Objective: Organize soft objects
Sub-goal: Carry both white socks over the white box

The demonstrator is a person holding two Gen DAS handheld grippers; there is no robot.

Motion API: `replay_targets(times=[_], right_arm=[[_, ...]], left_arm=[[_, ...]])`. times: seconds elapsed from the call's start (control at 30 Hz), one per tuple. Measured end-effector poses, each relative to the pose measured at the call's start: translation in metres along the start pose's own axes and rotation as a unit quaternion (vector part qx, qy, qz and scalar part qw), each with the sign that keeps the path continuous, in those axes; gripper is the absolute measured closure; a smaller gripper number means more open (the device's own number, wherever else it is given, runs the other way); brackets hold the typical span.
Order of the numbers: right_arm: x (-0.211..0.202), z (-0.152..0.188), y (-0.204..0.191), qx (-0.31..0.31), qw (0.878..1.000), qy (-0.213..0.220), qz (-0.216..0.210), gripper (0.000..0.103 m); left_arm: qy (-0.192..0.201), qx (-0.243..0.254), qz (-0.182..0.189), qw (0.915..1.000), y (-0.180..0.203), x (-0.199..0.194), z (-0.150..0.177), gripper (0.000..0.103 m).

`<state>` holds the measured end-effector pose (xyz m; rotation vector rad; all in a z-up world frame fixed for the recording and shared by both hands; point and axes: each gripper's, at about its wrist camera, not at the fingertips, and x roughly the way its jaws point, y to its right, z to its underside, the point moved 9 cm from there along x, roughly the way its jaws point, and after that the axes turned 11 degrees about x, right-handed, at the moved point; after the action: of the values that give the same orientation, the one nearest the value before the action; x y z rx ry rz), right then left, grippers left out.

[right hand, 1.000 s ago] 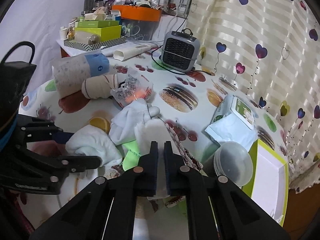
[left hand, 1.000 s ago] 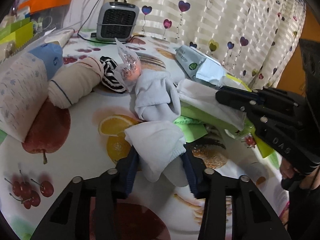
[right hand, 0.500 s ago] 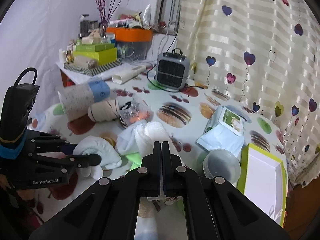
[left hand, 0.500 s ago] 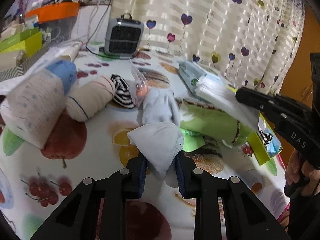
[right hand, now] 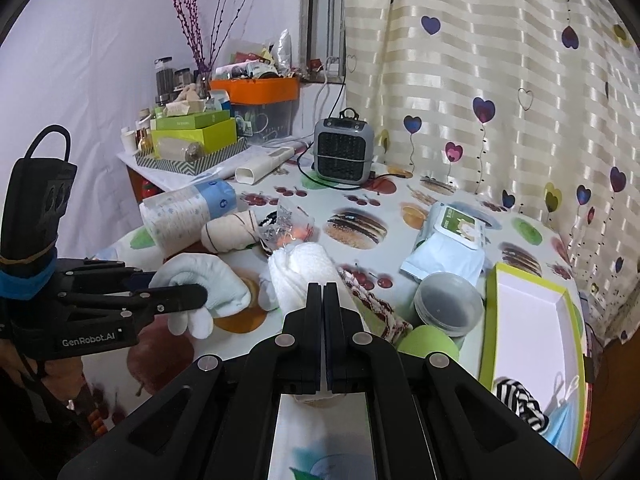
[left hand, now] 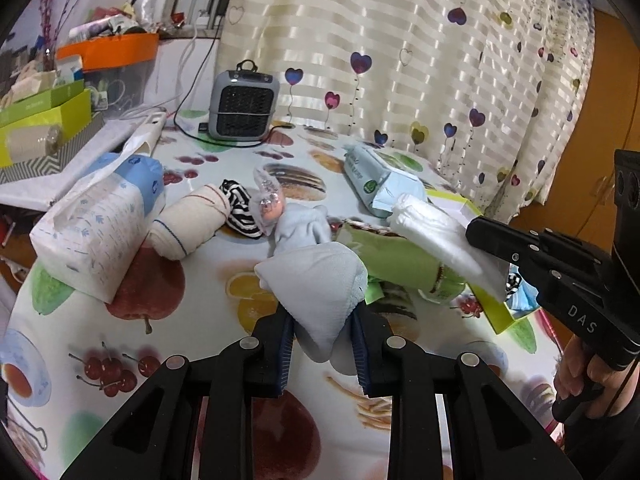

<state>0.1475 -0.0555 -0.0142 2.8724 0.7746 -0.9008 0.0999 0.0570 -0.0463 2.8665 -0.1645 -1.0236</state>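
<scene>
Left wrist: left gripper (left hand: 322, 330) fingers now pinch the pale sock (left hand: 316, 280); right gripper's (right hand: 324, 300) still clamp white cloth (right hand: 300, 276).

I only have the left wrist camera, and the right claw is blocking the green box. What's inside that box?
Observer: From the right wrist view, the green box is mostly bare white inside. A striped sock and a blue item lie at its near end.
Operator: Is there anything beside the box that I can't see?
Observer: Yes, a round clear tub stands right by its left wall.
Operator: Is the right claw fully closed on its cloth?
Observer: The right claw has its jaws pressed together on the white rolled cloth, which sticks out past the tips.
</scene>
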Motion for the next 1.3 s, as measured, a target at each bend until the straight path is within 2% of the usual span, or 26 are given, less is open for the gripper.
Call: replay_targets(times=[0.47,1.3], right_arm=[[-0.030,0.006,0.005,0.020,1.000,0.019,0.008,0.102],[-0.062,0.025,0.046,0.080,0.995,0.036,0.041,0.102]], left_arm=[[0.012,0.014,0.011,0.9998,0.026,-0.016,-0.007,0.078],[-0.003,0.043,0.042,0.9982,0.069,0.002,-0.007,0.078]])
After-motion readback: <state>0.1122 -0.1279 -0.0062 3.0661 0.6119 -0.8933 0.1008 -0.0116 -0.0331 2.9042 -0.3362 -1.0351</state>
